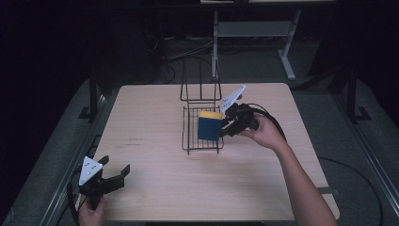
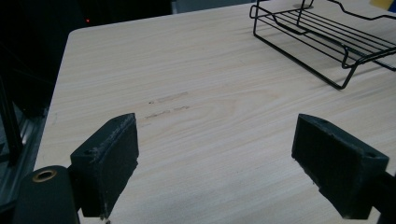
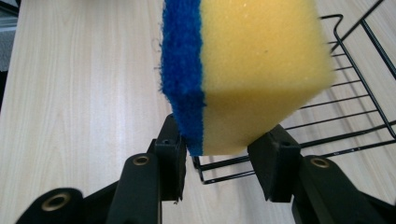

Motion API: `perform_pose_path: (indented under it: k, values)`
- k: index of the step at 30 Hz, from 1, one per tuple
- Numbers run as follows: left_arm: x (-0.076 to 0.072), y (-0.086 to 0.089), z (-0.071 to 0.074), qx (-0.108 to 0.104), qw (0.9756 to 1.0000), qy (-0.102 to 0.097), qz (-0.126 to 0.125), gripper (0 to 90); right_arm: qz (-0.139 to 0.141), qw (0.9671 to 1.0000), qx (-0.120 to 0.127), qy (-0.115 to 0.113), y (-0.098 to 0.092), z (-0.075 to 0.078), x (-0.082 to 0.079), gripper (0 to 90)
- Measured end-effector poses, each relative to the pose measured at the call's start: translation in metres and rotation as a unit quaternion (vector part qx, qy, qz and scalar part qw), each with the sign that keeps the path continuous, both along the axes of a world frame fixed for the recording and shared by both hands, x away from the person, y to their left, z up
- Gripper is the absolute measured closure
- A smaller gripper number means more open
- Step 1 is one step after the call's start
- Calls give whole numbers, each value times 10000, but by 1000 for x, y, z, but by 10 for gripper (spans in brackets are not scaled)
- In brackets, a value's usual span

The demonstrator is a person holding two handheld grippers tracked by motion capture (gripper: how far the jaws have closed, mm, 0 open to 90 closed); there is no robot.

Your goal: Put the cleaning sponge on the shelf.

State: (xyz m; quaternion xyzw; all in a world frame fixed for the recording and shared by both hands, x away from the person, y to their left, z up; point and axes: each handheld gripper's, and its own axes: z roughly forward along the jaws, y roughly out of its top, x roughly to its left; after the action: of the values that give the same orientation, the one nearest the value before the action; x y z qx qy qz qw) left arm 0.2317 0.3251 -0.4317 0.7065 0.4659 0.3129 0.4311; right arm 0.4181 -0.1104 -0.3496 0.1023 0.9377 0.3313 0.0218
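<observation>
High view. Right gripper (image 1: 225, 128) held over the right side of the wire rack (image 1: 188, 141), jaws clamped on a sponge (image 1: 208, 125). The sponge stands on edge between the jaws, blue scouring face toward the camera, yellow foam showing along its top. It sits above the rack's floor; whether it touches the wires cannot be told. The person's right hand (image 1: 263, 133) grips the tool just behind the jaws, with the grey plate up and behind them. Left gripper (image 1: 115, 173) near the table's (image 1: 155, 188) front left corner, well apart from rack and sponge, jaws spread with nothing between them.

Left gripper view. Two black pads (image 2: 109, 161) stand wide apart over bare wood. The rack (image 2: 327, 42) lies ahead of the right-hand jaw, well beyond it. Faint marks on the tabletop sit ahead of the gap, nearer the left-hand jaw.

Right gripper view. Sponge (image 3: 252, 70) pinched at its near end between both pads, rising ahead of the jaws. The blue layer (image 3: 184, 70) lies against the left-hand jaw, the yellow foam against the right-hand one. Rack wires (image 3: 359, 93) run under and beyond the right-hand jaw.
</observation>
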Motion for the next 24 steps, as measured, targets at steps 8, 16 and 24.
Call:
perform_pose_path:
  k: [8,16,24]
  values:
    - [0,-1,0,4,10000,-1,4,141,6,9999,-108,57,6,-3,14,572]
    - [0,1,0,-11,10000,12,12,141,-76,9999,21,141,6,-15,32,573]
    - [-1,2,0,-8,10000,-15,25,141,-180,9996,-62,218,10,-19,48,573]
